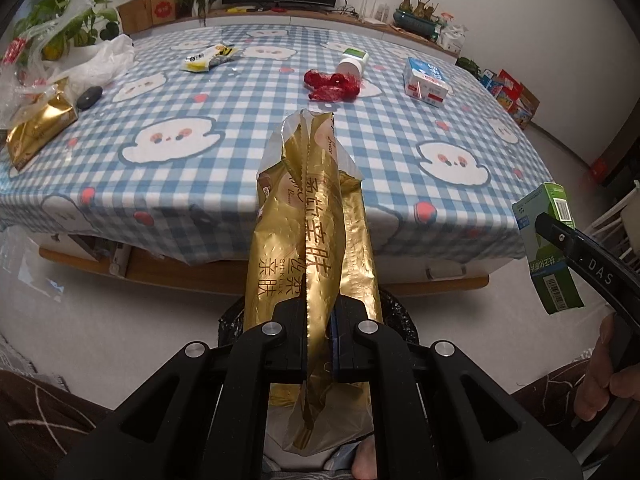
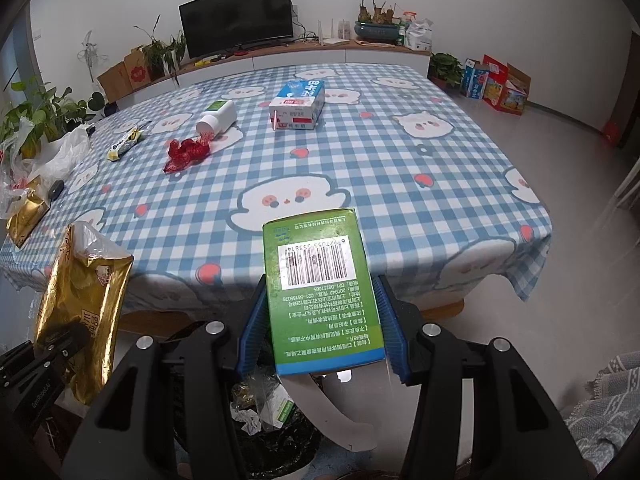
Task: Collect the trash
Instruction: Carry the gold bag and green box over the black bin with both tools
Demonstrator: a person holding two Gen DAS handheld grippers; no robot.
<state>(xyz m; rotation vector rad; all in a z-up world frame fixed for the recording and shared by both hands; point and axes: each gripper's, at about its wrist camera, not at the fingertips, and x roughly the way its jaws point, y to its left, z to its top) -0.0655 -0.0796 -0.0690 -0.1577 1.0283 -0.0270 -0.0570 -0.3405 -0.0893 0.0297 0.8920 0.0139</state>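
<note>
Beyond table edge: gold wrapper, green box

Blue-white checked tablecloth with cartoon prints covers the table. TV on the low cabinet against the back wall. Potted plants far left, bonsai planter on the cabinet, colourful boxes on the floor right.

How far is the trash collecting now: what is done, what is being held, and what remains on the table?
Done: some scraps already lie in the black-lined bin. In hand: the left gripper is shut on a gold wrapper, and the right gripper holds a green box, both off the table near the bin. Left: red wrapper, white bottle, milk carton, snack packet.
</note>
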